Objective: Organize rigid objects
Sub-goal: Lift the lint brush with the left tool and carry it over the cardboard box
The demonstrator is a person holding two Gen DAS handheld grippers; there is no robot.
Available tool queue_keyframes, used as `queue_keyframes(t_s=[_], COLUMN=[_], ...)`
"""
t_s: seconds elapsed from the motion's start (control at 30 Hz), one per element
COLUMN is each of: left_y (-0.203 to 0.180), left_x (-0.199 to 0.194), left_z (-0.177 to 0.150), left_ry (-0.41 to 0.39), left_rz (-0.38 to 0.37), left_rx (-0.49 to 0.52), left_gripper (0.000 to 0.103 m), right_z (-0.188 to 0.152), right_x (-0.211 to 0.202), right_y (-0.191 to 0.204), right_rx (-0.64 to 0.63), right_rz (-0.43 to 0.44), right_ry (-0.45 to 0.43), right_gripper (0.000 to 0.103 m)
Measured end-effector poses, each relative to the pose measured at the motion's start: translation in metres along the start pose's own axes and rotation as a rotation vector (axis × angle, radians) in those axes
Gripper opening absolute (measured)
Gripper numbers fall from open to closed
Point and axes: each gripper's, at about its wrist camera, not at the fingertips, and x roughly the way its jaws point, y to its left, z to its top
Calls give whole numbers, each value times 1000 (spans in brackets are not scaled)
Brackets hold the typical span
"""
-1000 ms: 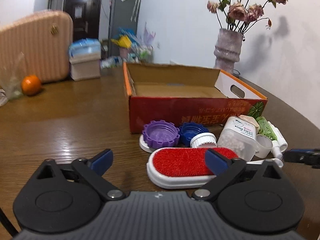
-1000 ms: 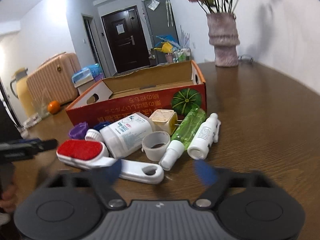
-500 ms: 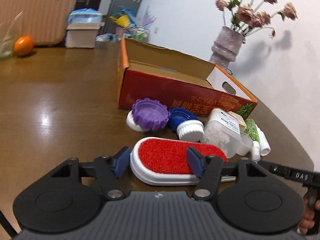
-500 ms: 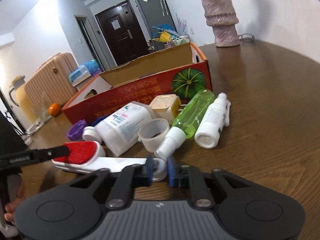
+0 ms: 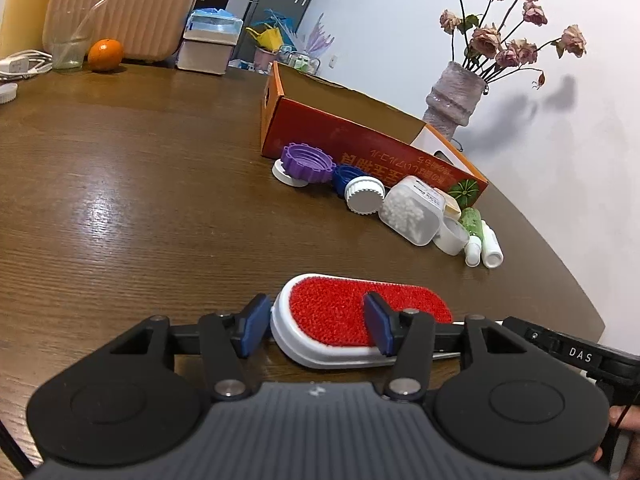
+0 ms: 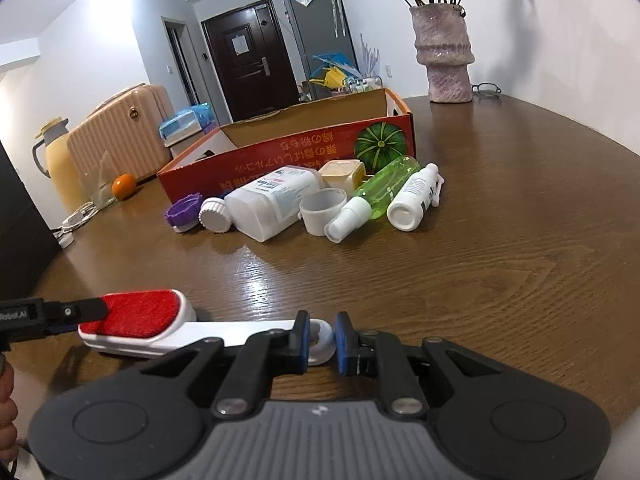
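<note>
A white lint brush with a red pad (image 5: 360,316) is held above the wooden table. My left gripper (image 5: 316,326) is shut on its head, one finger at the end and one over the red pad. My right gripper (image 6: 322,340) is shut on the ring end of the brush handle (image 6: 240,330). The open red cardboard box (image 6: 300,148) stands beyond. In front of it lie a purple cap (image 5: 306,162), a white cap (image 5: 364,196), a clear pill jar (image 5: 412,216), a white cup (image 6: 322,210), a green spray bottle (image 6: 380,192) and a white bottle (image 6: 416,198).
A vase with dried roses (image 5: 456,96) stands behind the box at the right. An orange (image 5: 105,54), a glass (image 5: 74,44) and cables lie at the table's far left. A pink suitcase (image 6: 120,140) and a thermos (image 6: 60,168) stand beyond the table.
Both grippers closed on the lint brush, left on the head and right on the handle ring. The brush has been drawn back, away from the pile by the box.
</note>
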Motion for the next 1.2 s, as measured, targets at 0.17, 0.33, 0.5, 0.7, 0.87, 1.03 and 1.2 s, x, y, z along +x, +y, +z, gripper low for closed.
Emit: queue_keyframes(t_s=[0.17,0.33,0.5,0.7,0.87,1.03,1.2], left_y=[5,-7,-22,-53,-70,-82,-94], left_x=[1,-19,-69,-134,-177,-205,-224], left_z=[-1,-12,-22,-36,-52,-64,-69], left_ry=[6,-78,-235,-451,-559,-620,-670], left_rz=[-22,24,9,-9,-66,-103,-122], left_rx=[-15,-14,31,116,153,163,195], left_gripper=[53,52,50,50,50,50,50], right_z=[-3,-7,-9,-14,-23,-30,-35], right_x=[0,-7,-45,-109,-165,-207,-230], right_y=[1,8,11,28,37,44,46], right_rx=[-4,3,29,-30,-40,-43,-39], right_rz=[-8,-13,47,60,69,63,59], right_ry=[-16,-16,-109,-291,-437,-510,-553], right_gripper=[13,13,13,13,13,13,13])
